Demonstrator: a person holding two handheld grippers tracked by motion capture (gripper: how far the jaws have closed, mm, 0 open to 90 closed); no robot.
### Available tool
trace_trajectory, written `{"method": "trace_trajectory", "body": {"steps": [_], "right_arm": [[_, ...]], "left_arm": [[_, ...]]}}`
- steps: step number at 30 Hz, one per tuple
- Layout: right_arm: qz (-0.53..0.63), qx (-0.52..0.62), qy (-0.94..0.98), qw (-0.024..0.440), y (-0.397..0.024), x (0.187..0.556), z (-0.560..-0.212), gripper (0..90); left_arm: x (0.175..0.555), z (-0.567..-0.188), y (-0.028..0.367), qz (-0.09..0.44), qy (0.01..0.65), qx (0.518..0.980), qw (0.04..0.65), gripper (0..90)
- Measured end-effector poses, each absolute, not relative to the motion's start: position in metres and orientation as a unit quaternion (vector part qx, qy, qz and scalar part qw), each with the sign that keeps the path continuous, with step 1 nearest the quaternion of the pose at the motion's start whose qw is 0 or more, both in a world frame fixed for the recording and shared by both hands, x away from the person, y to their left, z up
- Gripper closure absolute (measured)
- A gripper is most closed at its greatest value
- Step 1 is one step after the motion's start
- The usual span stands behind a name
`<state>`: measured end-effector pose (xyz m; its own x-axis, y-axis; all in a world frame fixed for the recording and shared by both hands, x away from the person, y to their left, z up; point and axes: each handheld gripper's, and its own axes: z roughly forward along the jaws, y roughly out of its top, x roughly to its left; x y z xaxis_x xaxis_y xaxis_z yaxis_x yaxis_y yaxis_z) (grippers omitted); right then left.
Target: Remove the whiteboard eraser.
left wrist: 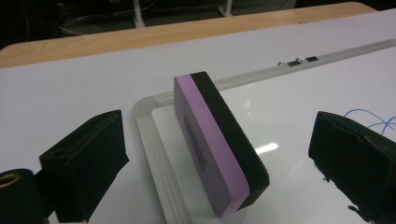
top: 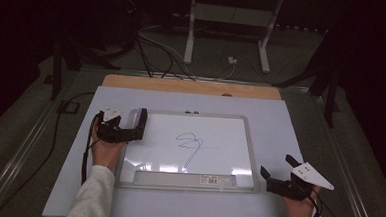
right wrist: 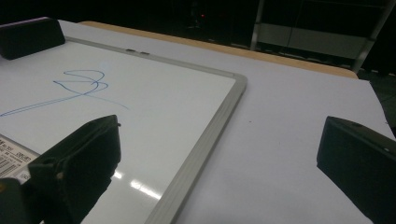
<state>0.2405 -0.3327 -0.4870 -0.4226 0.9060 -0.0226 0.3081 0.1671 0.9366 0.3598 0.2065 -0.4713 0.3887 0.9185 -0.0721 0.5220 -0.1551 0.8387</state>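
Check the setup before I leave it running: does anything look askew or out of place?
The eraser stands on its long edge, leaning over the whiteboard's left frame between the left gripper's open jaws. Nothing else stands out.

From high on the person's side, the fixed camera looks forward and down over the whole whiteboard [top: 189,147], both grippers small and far below it. The left gripper view sits low and very near, looking along its jaws at the eraser [left wrist: 219,144] between them on the board's corner. The right gripper view skims low across the board's other edge, and all three share the blue scribble [right wrist: 81,84] beyond its jaws.
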Motion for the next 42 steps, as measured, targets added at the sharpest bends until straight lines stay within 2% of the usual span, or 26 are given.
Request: {"method": "trace_trajectory", "body": {"steps": [4, 10, 25, 33, 36, 39, 41, 42], "right_arm": [[0.475, 0.435, 0.698, 0.315, -0.332, 0.240, -0.487, 0.0], [0.475, 0.434, 0.698, 0.315, -0.332, 0.240, -0.487, 0.0], [0.474, 0.434, 0.698, 0.315, -0.332, 0.240, -0.487, 0.0], [0.473, 0.433, 0.700, 0.315, -0.331, 0.241, -0.487, 0.0], [0.473, 0.434, 0.699, 0.315, -0.331, 0.241, -0.487, 0.0], [0.473, 0.434, 0.699, 0.315, -0.332, 0.240, -0.487, 0.0], [0.473, 0.435, 0.699, 0.315, -0.332, 0.240, -0.487, 0.0], [0.473, 0.435, 0.699, 0.315, -0.332, 0.240, -0.487, 0.0]], "left_arm": [[0.361, -0.474, 0.203, 0.228, 0.497, 0.726, 0.416, 8.1], [0.362, -0.477, 0.197, 0.216, 0.495, 0.733, 0.412, 16.3], [0.366, -0.490, 0.178, 0.202, 0.511, 0.744, 0.379, 17.5], [0.365, -0.491, 0.177, 0.218, 0.522, 0.740, 0.364, 39.9], [0.365, -0.494, 0.177, 0.226, 0.529, 0.736, 0.356, 40.8], [0.367, -0.499, 0.174, 0.227, 0.533, 0.739, 0.343, 36.9], [0.367, -0.501, 0.173, 0.230, 0.534, 0.741, 0.336, 45.9], [0.367, -0.501, 0.173, 0.230, 0.536, 0.739, 0.337, 45.9]]}}
